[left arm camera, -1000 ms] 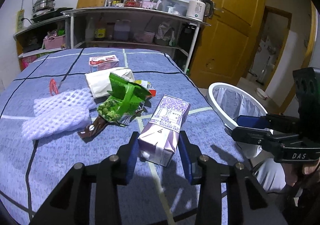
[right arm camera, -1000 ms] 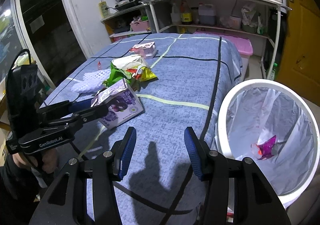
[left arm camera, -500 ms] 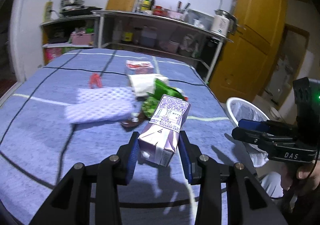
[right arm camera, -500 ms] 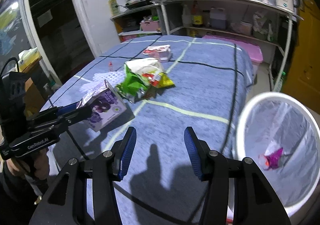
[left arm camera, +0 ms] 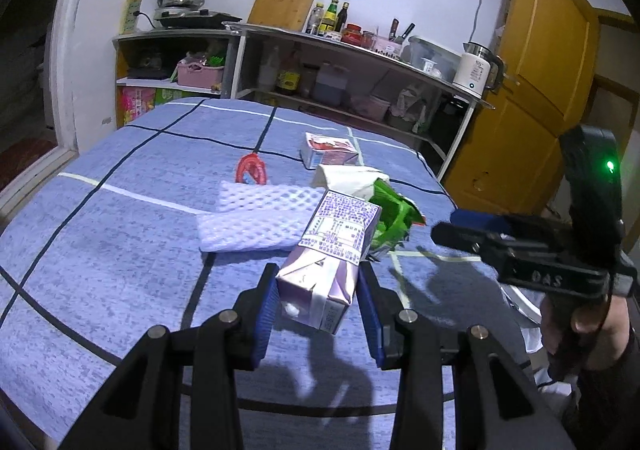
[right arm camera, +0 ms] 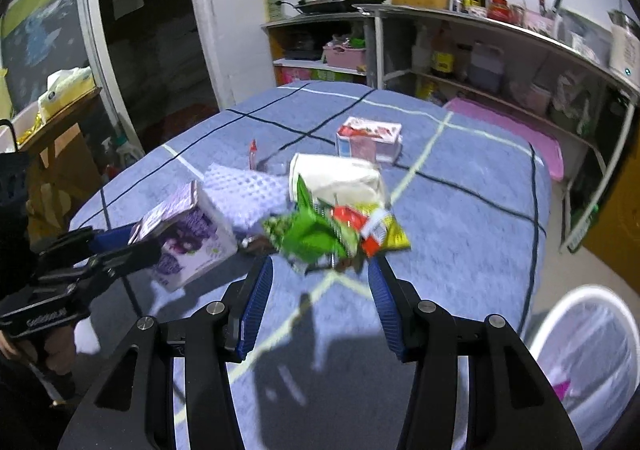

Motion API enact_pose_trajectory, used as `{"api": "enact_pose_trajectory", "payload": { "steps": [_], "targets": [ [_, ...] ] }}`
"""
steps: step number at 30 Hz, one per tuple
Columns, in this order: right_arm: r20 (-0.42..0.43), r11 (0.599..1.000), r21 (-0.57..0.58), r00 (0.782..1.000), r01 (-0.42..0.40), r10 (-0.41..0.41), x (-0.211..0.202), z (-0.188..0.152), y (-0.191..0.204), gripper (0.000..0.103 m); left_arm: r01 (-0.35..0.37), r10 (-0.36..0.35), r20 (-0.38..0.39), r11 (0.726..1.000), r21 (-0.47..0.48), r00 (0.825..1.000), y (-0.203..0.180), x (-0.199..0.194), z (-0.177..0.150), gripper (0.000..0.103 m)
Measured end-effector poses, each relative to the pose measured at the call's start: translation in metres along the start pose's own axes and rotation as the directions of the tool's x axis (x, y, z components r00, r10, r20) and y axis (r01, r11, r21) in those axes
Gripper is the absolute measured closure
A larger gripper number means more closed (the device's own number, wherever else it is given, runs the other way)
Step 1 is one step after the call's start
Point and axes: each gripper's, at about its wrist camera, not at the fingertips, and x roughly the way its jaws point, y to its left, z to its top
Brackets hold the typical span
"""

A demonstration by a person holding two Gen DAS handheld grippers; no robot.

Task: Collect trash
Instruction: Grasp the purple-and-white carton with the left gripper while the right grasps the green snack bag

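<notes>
My left gripper (left arm camera: 318,302) is shut on a purple milk carton (left arm camera: 332,258) and holds it above the blue bedspread (left arm camera: 120,250). The carton also shows in the right wrist view (right arm camera: 188,238), at the left. My right gripper (right arm camera: 320,294) is open and empty, just short of a green snack wrapper (right arm camera: 312,234) with red and yellow packets (right arm camera: 380,230). Behind lie a white foam net (left arm camera: 256,214), a white bag (right arm camera: 336,178), a pink carton (right arm camera: 368,138) and a small red piece (left arm camera: 250,170). The white trash bin (right arm camera: 580,366) stands at the lower right.
Shelves (left arm camera: 340,62) with bottles, a pot and a kettle (left arm camera: 476,70) stand behind the bed. A yellow door (left arm camera: 532,98) is at the right. A pink mat (right arm camera: 504,122) lies beside the bed. A dark doorway (right arm camera: 140,30) is at the left.
My left gripper has lifted the purple carton and swung left and back. My right gripper has turned from the bin toward the green wrapper and come close to it.
</notes>
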Motion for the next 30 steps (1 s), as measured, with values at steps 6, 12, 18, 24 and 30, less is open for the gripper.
{"api": "enact_pose_trajectory", "payload": {
  "steps": [6, 12, 18, 24, 30],
  "targets": [
    [0.0, 0.999, -0.052, 1.0, -0.004, 0.004, 0.02, 0.019, 0.003, 0.052, -0.005, 0.005, 0.002, 1.0, -0.019, 1.0, 0.011, 0.0, 0.002, 0.063],
    [-0.056, 0.997, -0.076, 0.998, -0.031, 0.027, 0.043, 0.024, 0.002, 0.052, -0.005, 0.005, 0.003, 0.999, -0.033, 1.0, 0.019, 0.001, 0.002, 0.063],
    [-0.09, 0.998, -0.032, 0.994, -0.061, 0.058, 0.047, 0.017, 0.0, 0.065, -0.002, 0.002, 0.0, 0.999, -0.035, 1.0, 0.02, 0.002, 0.002, 0.063],
    [-0.079, 0.998, -0.004, 0.994, -0.07, 0.069, 0.036, 0.008, 0.002, 0.075, -0.002, 0.002, 0.0, 1.0, -0.031, 1.0, 0.017, 0.0, 0.002, 0.063],
    [-0.059, 0.997, 0.018, 0.996, -0.071, 0.072, 0.018, -0.004, 0.004, 0.084, 0.004, -0.004, 0.002, 1.0, -0.017, 1.0, 0.006, -0.005, 0.001, 0.063]
  ]
}}
